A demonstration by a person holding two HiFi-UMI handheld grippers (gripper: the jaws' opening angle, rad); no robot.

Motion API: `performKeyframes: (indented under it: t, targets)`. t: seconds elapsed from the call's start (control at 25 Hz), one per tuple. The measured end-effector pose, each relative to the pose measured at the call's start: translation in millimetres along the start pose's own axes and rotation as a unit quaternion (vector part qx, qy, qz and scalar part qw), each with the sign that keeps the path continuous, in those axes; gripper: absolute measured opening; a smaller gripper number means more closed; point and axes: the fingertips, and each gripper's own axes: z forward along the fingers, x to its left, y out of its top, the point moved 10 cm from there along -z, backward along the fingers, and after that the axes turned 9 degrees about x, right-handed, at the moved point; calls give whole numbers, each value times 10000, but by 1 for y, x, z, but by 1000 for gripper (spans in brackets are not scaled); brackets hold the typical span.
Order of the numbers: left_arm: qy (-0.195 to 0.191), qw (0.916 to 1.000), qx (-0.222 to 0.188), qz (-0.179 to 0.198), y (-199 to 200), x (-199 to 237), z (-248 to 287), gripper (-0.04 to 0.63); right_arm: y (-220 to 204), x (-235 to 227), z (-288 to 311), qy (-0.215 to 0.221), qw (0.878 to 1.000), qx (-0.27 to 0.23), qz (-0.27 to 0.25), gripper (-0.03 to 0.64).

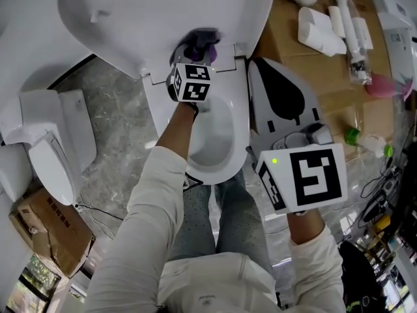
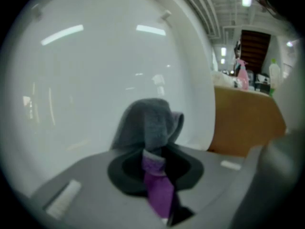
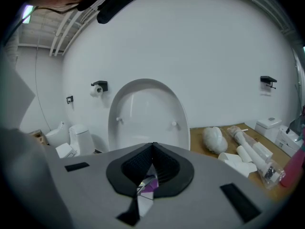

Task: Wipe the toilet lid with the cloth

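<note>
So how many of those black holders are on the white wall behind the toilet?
2. One holder is left of the raised toilet lid and carries a paper roll; the other holder is far right and looks empty. More may lie out of view.

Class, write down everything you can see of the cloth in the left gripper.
The cloth is grey, soft and fuzzy like towelling. It is bunched into a folded hump that stands up from the left gripper, whose jaws pinch its lower end. It sits low in front of the raised white toilet lid, near the hinge; actual contact cannot be confirmed.
</note>
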Motion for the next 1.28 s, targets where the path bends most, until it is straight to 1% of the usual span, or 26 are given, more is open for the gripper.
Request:
performKeyframes:
  t: [0.04, 0.08, 0.12, 0.2, 0.24, 0.28, 0.4, 0.48, 0.6, 0.72, 0.84, 1.04, 1.28]
  targets:
    - [163, 9996, 123, -214, -12, 13, -4, 65, 1, 2, 1, 27, 10000, -16, 15, 14]
    - [366, 9977, 263, -511, -25, 28, -9, 66, 2, 3, 3, 58, 10000, -33, 24, 14]
    - [601, 9936, 410, -863, -39, 42, -13, 66, 3, 5, 4, 90, 9999, -47, 26, 14]
    - [1027, 9809, 666, -1514, -63, 70, -24, 66, 3, 8, 6, 151, 9999, -52, -2, 14]
    - [1168, 9754, 757, -1708, -72, 81, -29, 66, 2, 9, 7, 178, 9998, -40, -30, 14]
    - [1279, 9719, 830, -1795, -78, 91, -34, 66, 1, 10, 8, 199, 9998, -25, -56, 15]
    - [1494, 9663, 903, -1893, -90, 107, -50, 66, -2, 14, 8, 242, 9997, 15, -73, 14]
    - [1510, 9661, 840, -1917, -92, 108, -62, 66, -6, 16, 9, 280, 9996, 47, -44, 15]
    - [1375, 9727, 729, -1724, -87, 92, -80, 66, -10, 19, 7, 315, 9994, 109, -27, 15]
    - [1118, 9787, 522, -1643, -79, 70, -96, 66, -14, 21, 6, 301, 9995, 129, 0, 14]
    - [867, 9833, 484, -1524, -74, 51, -108, 66, -17, 24, 4, 318, 9994, 167, -36, 14]
    - [730, 9846, 311, -1558, -59, 35, -126, 65, -19, 30, -1, 383, 9989, 232, -116, 14]
    - [636, 9897, -134, -1273, -26, 24, -159, 66, -22, 35, 0, 454, 9983, 316, -180, 15]
